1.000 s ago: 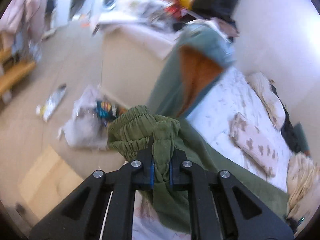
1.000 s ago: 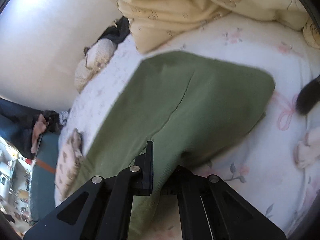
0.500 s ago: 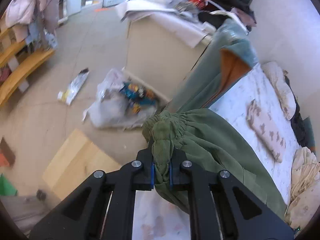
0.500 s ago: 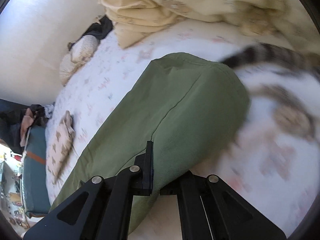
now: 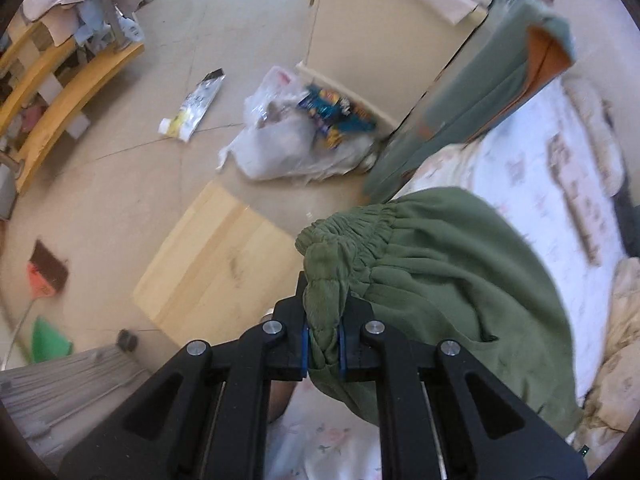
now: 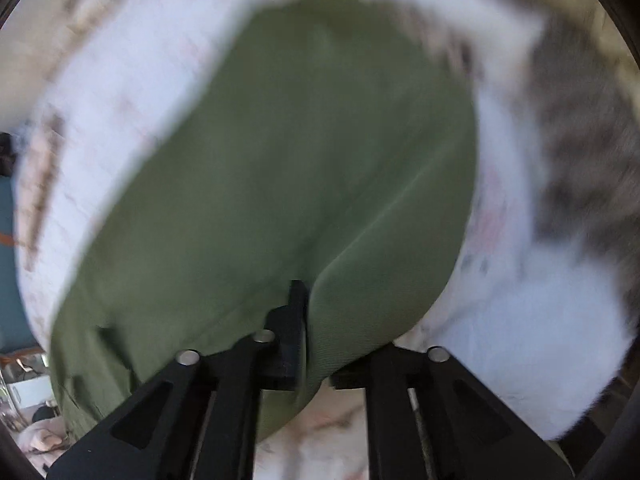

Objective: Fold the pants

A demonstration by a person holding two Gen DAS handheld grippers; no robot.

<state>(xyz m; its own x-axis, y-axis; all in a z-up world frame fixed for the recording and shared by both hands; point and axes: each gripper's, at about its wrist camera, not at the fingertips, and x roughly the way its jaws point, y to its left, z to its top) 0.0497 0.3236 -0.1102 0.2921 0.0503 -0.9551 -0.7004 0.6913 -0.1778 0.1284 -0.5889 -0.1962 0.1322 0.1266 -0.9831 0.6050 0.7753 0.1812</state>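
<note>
- Over the bed's (image 5: 532, 168) floor-side edge, left wrist view: the left tongs (image 5: 323, 340) pinch the gathered waistband of the green pants (image 5: 440, 272) — the rest spreads across the flowered sheet.
- Right wrist view, blurred: the right tongs (image 6: 316, 360) are opening, a fold of the pants (image 6: 304, 152) between them — cloth lying on the bed (image 6: 512, 320), a striped furry shape (image 6: 580, 140) just beside it.

Left tool (image 5: 323, 346) clamped tight; right tool (image 6: 316, 344) (aimed steeply down) opening.
</note>
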